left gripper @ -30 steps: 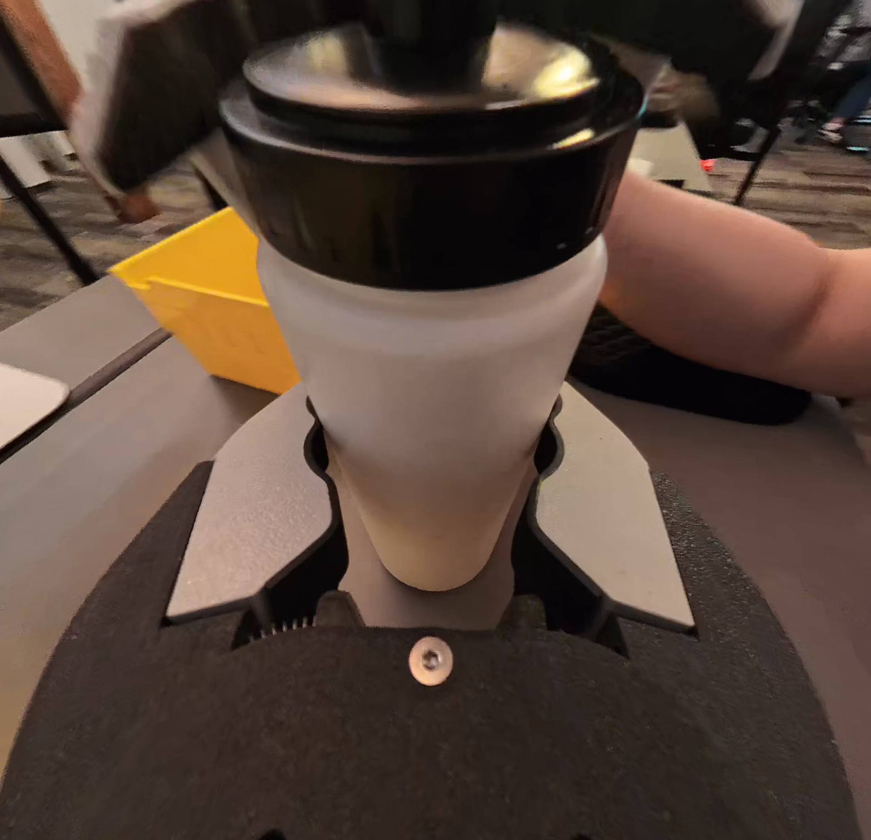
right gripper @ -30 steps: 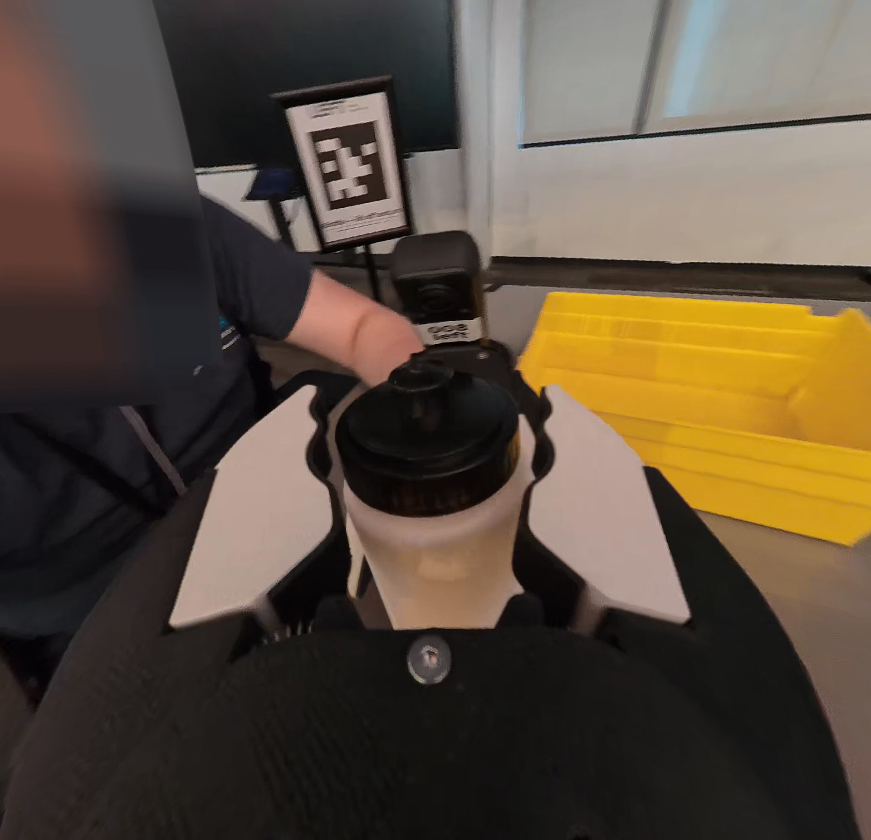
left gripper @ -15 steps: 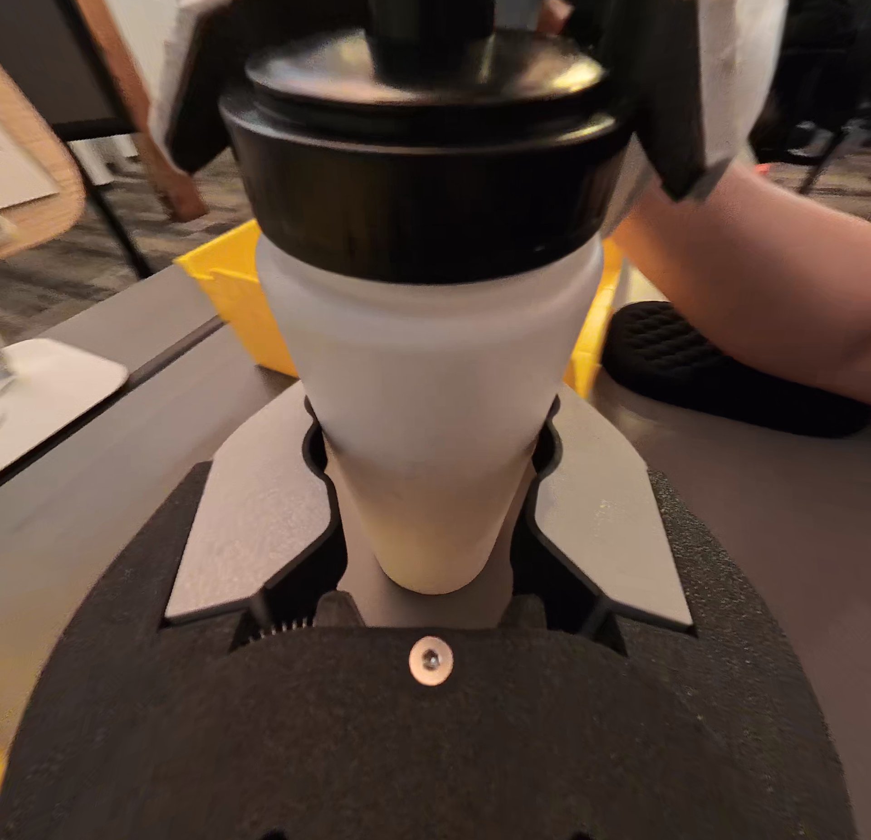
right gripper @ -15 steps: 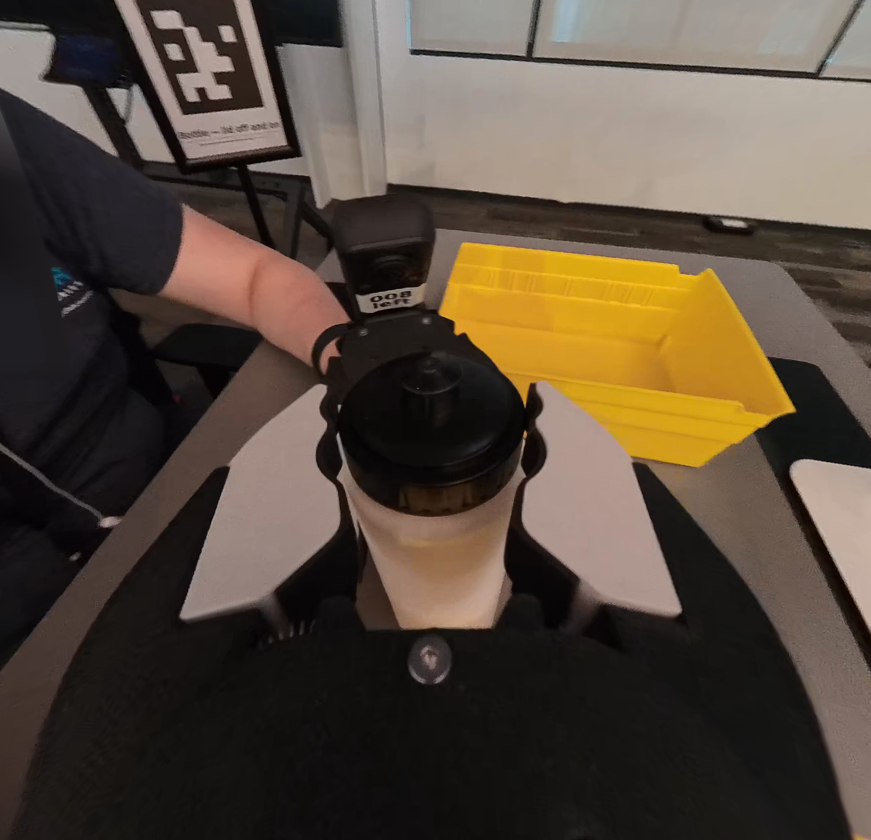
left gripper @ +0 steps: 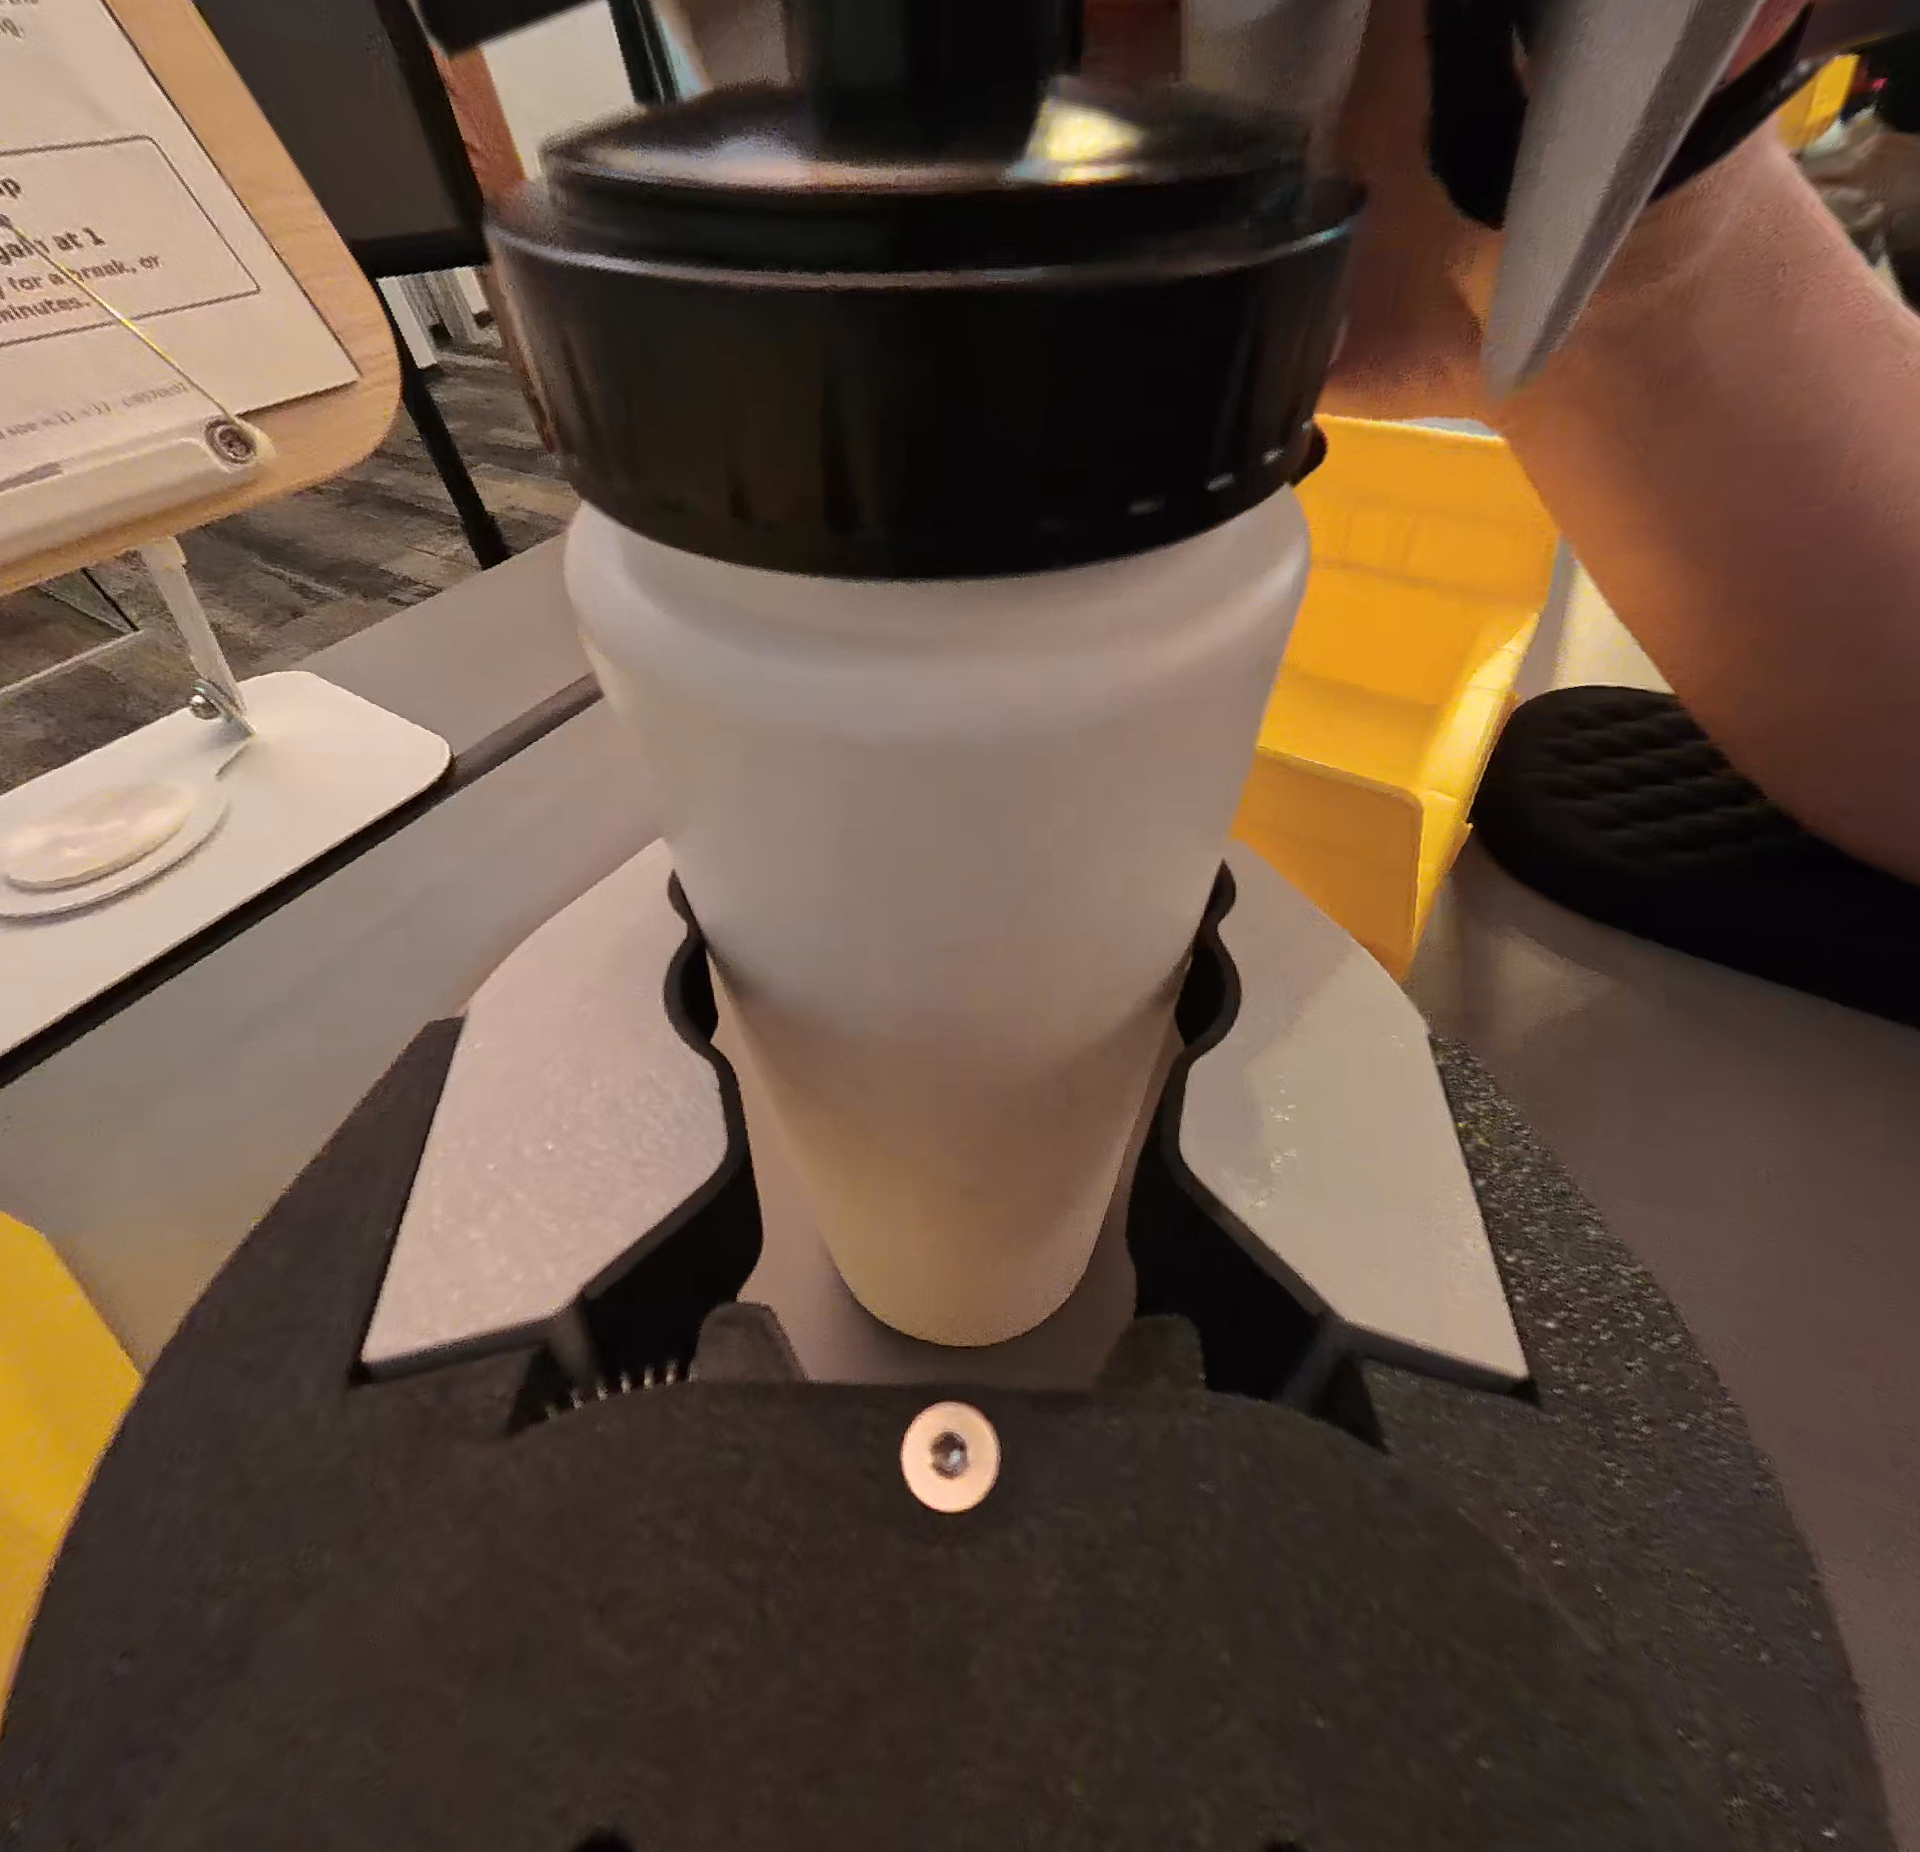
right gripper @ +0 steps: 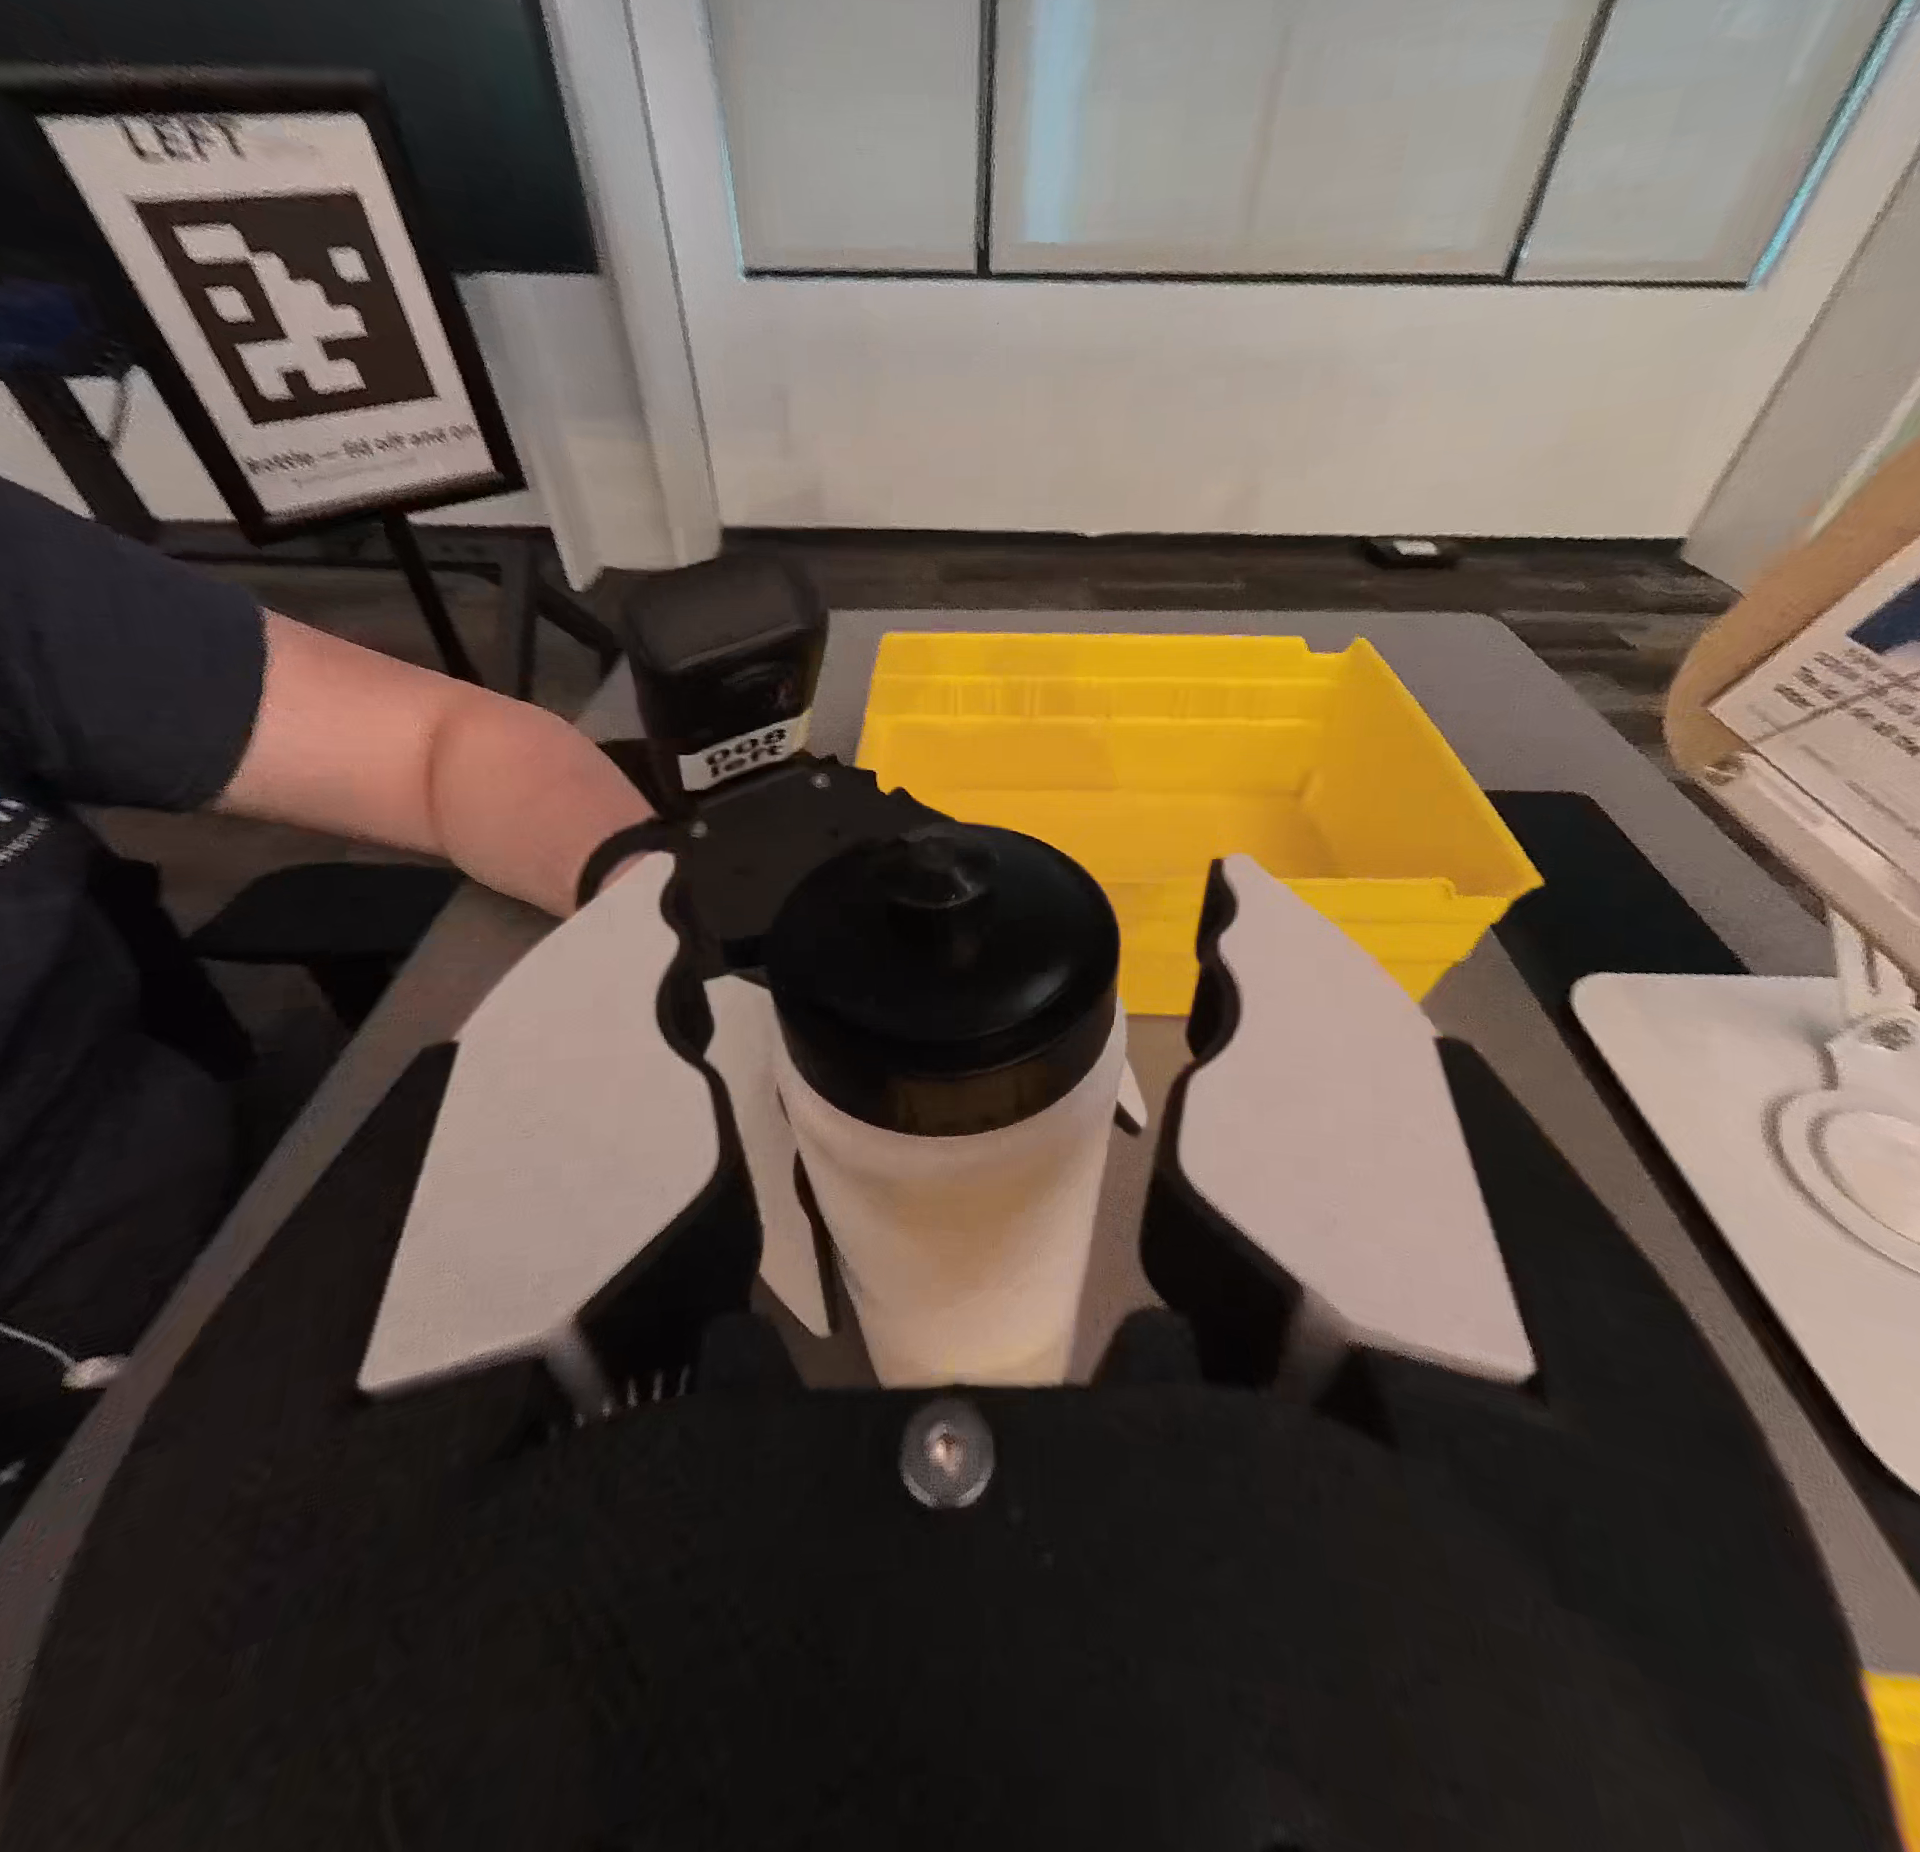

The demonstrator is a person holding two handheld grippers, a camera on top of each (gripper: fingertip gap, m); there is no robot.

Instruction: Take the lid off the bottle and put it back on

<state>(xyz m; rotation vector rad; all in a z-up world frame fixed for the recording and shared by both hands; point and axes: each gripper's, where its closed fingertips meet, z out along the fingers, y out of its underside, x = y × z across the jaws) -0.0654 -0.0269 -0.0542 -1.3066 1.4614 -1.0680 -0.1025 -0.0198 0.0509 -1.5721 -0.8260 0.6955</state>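
A frosted white bottle (left gripper: pixel 935 867) with a black lid (left gripper: pixel 914 379) stands upright on the grey table (left gripper: pixel 1683 1231). My left gripper (left gripper: pixel 951 893) is shut on the bottle's lower body, both fingers touching it. In the right wrist view the bottle (right gripper: pixel 945 1210) and its lid (right gripper: pixel 945 971) sit between the fingers of my right gripper (right gripper: pixel 945 867). That gripper is open, with a gap on each side of the lid. One of its fingers (left gripper: pixel 1579 140) shows above the lid in the left wrist view. The lid sits on the bottle.
A yellow bin (right gripper: pixel 1195 763) stands just behind the bottle. A white stand base (right gripper: pixel 1766 1127) with a clipboard is to the right. A black pad (left gripper: pixel 1683 846) lies under the person's arm (left gripper: pixel 1714 452). A marker sign (right gripper: pixel 281 316) stands off the table. Left tips to right tips: about 10 centimeters.
My right gripper, shut on the lid before, has opened and let go of it. It also swung round the bottle. The left gripper keeps hold of the bottle.
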